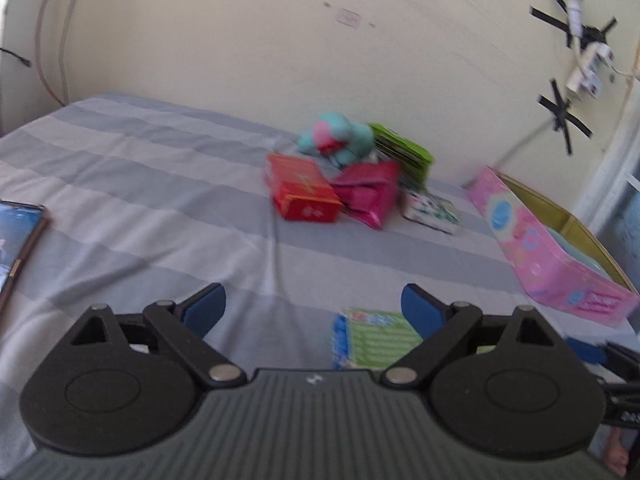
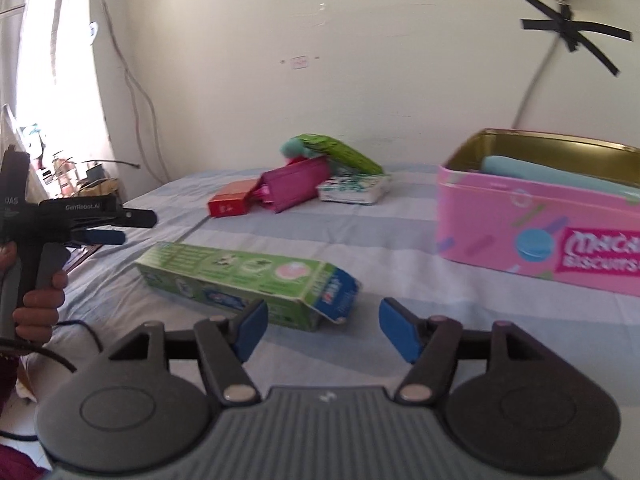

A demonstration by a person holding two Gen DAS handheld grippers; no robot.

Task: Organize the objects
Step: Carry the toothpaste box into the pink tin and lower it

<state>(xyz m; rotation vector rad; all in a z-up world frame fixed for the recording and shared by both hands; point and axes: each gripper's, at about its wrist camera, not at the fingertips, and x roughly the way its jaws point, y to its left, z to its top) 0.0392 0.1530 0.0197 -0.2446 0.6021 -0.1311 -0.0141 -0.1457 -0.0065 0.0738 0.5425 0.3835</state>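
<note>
The green toothpaste carton [image 2: 248, 280] lies flat on the striped bedsheet [image 2: 400, 248], just ahead of the right gripper [image 2: 322, 326] at its 11 o'clock. Its blue end flap [image 2: 340, 290] hangs open toward the jaws. The right jaws stand moderately apart with nothing between them. The left gripper [image 1: 312, 308] is spread wide and empty; the carton [image 1: 372, 338] shows at its 1 o'clock, partly behind the right-hand finger.

Handling, as judged: thin cardboard — light, and liable to crush, least stiff at the open flap. Grip across the narrow width near mid-length, where the walls support each other, with modest pressure. The printed surface looks smooth, so some slip is possible.

The pink biscuit tin [image 2: 536, 220] stands open at 2 o'clock, well apart, with a pale blue item already inside — the likely destination.
</note>
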